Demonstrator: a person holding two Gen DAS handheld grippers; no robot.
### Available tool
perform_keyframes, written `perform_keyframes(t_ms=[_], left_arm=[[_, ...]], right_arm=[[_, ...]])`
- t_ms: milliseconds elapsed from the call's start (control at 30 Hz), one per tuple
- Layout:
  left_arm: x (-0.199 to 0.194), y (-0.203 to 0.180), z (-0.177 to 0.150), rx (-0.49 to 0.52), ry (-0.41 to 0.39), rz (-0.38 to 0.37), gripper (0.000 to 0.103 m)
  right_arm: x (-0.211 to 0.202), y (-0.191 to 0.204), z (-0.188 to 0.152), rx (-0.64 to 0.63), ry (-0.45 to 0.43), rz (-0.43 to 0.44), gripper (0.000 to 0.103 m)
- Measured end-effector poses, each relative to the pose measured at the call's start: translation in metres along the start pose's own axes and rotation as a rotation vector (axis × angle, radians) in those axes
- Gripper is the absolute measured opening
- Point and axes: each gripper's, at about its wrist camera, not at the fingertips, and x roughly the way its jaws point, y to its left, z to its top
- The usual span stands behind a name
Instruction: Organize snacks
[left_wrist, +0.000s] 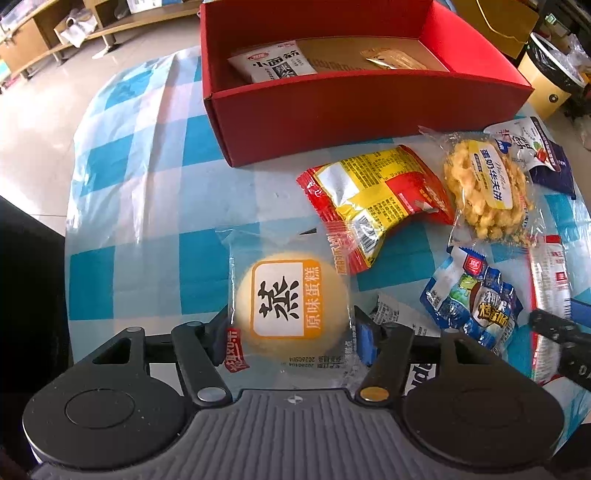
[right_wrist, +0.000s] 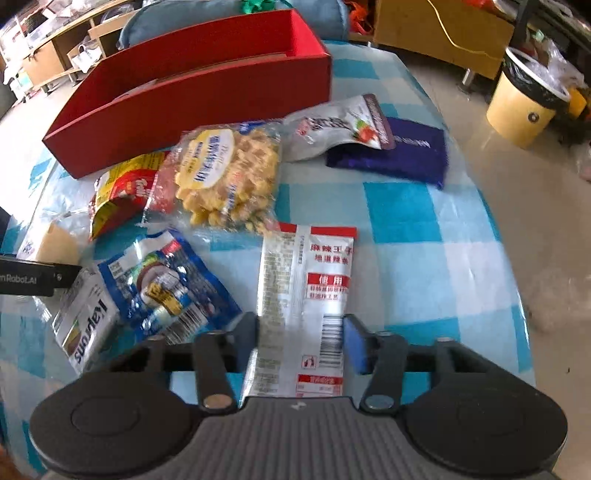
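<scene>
**Both tongs down on snack packs, red box half filled**

My left tongs sit round the steamed cake pack, a round pale cake in clear wrap w/ an orange-framed label. Pads touch the wrap on both sides, so I have hold of it; the pack lies on the bench, which wears a blue-and-white check cloth.

My right tongs straddle the white-and-red sachet, lying flat on the cloth. Left pad is at the sachet's edge, the blue right pad just beside the barcode edge; can't tell if they press, looks like a loose fit, jaws part open.

Red box stands at the far side of the bench, open top. Inside: a white noodle-snack pack and a small gold pack.

Still loose on the bench betw. box and tongs: red-and-yellow bag, waffle biscuit pack, blue sausage pack, white pouch resting on a purple pack, and a grey carton near the left side.
</scene>
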Motion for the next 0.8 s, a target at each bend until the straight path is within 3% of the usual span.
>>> perform_keyframes(t_ms=[133, 500, 800], left_arm=[[-0.006, 0.001, 0.000, -0.006, -0.007, -0.016, 0.067], [-0.021, 0.007, 0.002, -0.023, -0.033, -0.037, 0.065], [-0.045, 0.002, 0.010, -0.032, -0.091, -0.060, 0.065]], right_arm=[[-0.010, -0.006, 0.000, -0.020, -0.022, -0.026, 0.043], [-0.041, -0.009, 0.010, -0.002, -0.126, 0.031, 0.043], [-0.054, 0.003, 0.037, -0.030, -0.205, 0.079, 0.043]])
